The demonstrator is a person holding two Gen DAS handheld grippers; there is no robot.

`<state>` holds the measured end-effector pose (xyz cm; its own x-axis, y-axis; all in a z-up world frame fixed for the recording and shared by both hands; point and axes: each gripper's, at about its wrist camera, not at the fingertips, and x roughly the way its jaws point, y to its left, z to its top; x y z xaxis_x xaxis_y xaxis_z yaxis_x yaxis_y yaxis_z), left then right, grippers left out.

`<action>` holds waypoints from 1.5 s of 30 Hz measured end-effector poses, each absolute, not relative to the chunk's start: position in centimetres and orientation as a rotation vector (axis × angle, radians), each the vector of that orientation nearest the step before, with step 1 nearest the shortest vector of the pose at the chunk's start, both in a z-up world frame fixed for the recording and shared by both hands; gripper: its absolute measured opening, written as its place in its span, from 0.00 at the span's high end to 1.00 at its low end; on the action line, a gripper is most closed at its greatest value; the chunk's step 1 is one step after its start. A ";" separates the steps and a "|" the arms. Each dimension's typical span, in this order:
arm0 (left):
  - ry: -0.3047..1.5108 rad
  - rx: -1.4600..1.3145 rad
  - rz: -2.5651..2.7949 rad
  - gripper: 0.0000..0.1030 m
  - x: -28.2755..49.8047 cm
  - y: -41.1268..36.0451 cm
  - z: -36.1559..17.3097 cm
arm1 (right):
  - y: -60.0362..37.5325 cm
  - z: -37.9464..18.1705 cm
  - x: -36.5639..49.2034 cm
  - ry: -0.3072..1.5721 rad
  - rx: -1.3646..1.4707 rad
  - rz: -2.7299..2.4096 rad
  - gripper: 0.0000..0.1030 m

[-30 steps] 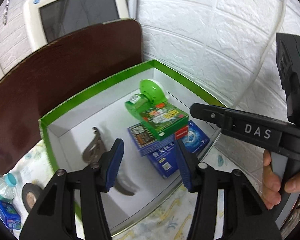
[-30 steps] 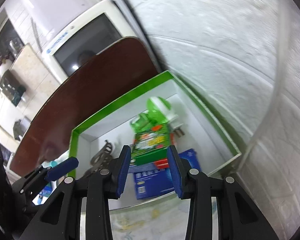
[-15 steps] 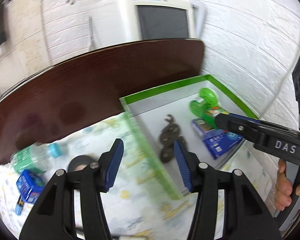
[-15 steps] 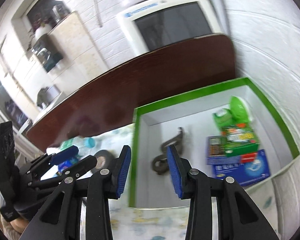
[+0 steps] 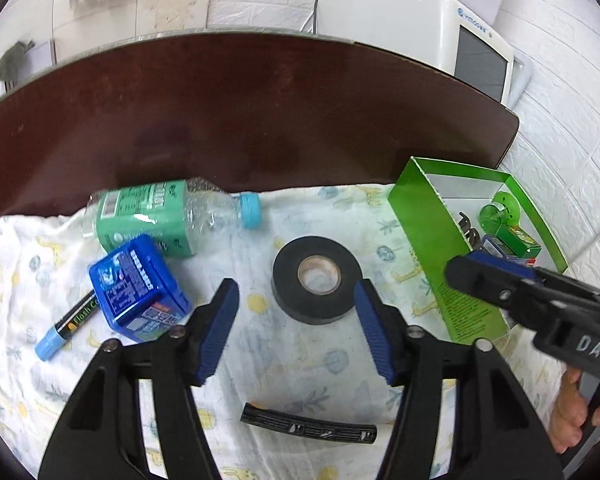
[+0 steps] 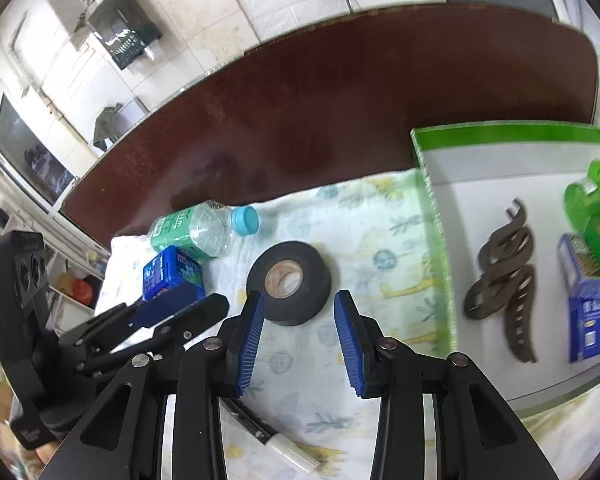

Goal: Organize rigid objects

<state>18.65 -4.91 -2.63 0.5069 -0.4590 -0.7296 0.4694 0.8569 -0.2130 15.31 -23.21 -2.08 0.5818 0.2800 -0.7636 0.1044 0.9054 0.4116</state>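
Observation:
A black tape roll (image 5: 340,300) (image 6: 320,280) lies flat on the patterned cloth (image 5: 332,360), just beyond both grippers. My left gripper (image 5: 295,292) is open, its blue pads either side of the roll and short of it. My right gripper (image 6: 299,300) is also open and empty, right behind the roll. A blue box (image 5: 138,286) (image 6: 172,272), a green-labelled bottle (image 5: 160,212) (image 6: 196,228) on its side and a marker (image 5: 70,326) lie to the left. A curved black strip (image 5: 308,426) lies near me. The green-rimmed box (image 5: 444,240) (image 6: 432,208) stands at the right.
Inside the green-rimmed box lie a brown hair clip (image 6: 504,280), a green round item (image 6: 592,196) and blue cartons (image 6: 588,312). A white-tipped pen (image 6: 268,436) lies under my right gripper. The dark brown table (image 5: 240,100) runs behind the cloth; a white brick wall stands at the right.
Both grippers have swung left, away from the green-rimmed box, and now face the tape roll on the cloth. Both stayed open and empty.

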 end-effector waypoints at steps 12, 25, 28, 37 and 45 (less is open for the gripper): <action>0.945 -0.013 -0.604 0.64 21.7 -4.7 -5.3 | -22.1 -5.1 19.2 1.043 0.498 -0.017 0.62; 1.018 -0.052 -0.658 0.73 24.5 -5.4 -7.7 | -22.6 -8.1 22.1 1.113 0.617 -0.081 0.62; 1.023 -0.054 -0.678 0.73 24.8 -5.5 -7.8 | -22.3 -8.1 22.5 1.117 0.604 -0.069 0.61; 1.025 -0.035 -0.690 0.72 24.9 -6.0 -8.1 | -21.3 -8.0 22.6 1.128 0.553 -0.040 0.61; 0.995 0.013 -0.653 0.72 23.6 -5.4 -7.2 | -19.7 -5.9 21.7 1.063 0.504 0.001 0.61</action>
